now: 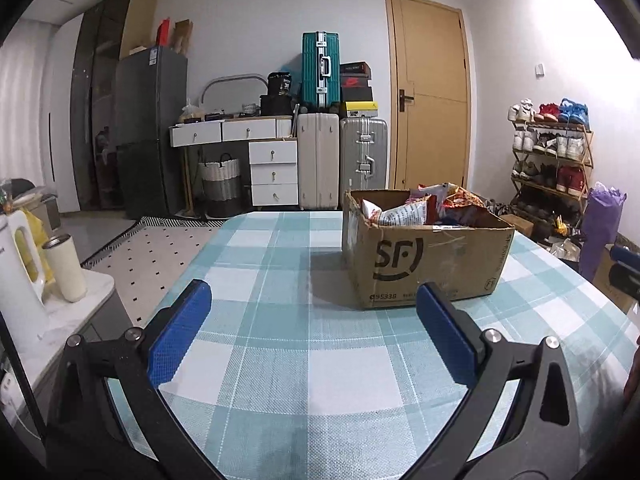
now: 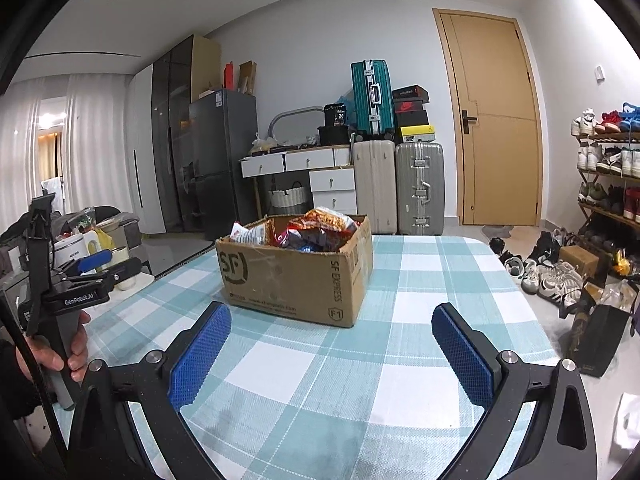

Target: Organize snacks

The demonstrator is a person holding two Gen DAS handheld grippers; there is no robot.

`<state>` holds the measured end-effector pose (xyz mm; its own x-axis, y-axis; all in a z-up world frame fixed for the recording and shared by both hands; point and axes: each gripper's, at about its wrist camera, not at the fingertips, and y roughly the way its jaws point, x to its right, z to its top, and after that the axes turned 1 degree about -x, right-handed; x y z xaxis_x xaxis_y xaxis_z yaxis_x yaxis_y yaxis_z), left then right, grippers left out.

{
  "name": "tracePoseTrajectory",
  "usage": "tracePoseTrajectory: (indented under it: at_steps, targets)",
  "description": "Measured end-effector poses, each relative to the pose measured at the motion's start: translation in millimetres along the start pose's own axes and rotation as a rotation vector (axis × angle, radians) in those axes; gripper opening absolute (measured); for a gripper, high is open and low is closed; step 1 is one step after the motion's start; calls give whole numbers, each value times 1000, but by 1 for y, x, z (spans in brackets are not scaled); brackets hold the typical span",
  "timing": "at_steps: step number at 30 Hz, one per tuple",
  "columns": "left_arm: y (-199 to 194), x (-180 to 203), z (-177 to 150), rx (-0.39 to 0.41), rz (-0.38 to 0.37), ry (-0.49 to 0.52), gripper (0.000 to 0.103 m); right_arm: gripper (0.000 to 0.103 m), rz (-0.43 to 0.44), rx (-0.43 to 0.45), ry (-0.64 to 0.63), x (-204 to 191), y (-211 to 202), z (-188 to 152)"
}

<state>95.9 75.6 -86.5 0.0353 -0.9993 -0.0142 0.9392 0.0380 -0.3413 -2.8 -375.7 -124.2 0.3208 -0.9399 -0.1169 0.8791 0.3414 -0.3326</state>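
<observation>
Open cardboard box (image 2: 294,276) (SF-marked) heaped with snack packets (image 2: 316,228)

I see a teal suitcase (image 1: 320,69) stacked atop a beige suitcase (image 1: 318,160) beside a silver suitcase (image 1: 363,154), next to a wooden door (image 1: 434,100). Grey fridge (image 1: 150,128) at left, white drawers (image 1: 273,174) between. Shoe rack (image 1: 550,156) at right. Cream tumbler (image 1: 66,268) beside a white kettle (image 1: 18,276).

One cardboard box (image 1: 424,256) sat on one worktop (image 1: 280,320), packed with several snack bags (image 1: 404,212), too jumbled to count. Three suitcases (image 1: 363,156) stood behind, plus one fridge (image 1: 150,128), one door (image 1: 432,96), one shoe rack (image 1: 552,160).
</observation>
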Motion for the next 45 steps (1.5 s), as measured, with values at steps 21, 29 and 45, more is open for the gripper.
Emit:
tracePoseTrajectory:
  at_steps: [21,29,45]
  targets:
    - [2,-2,-4,13,14,3,102,103,-33,3,-63,-12,4,-9]
    - [3,-2,-4,14,13,2,102,103,-34,3,-62,-12,5,-9]
    - [5,-2,-5,14,12,2,102,103,-33,3,-63,-11,5,-9]
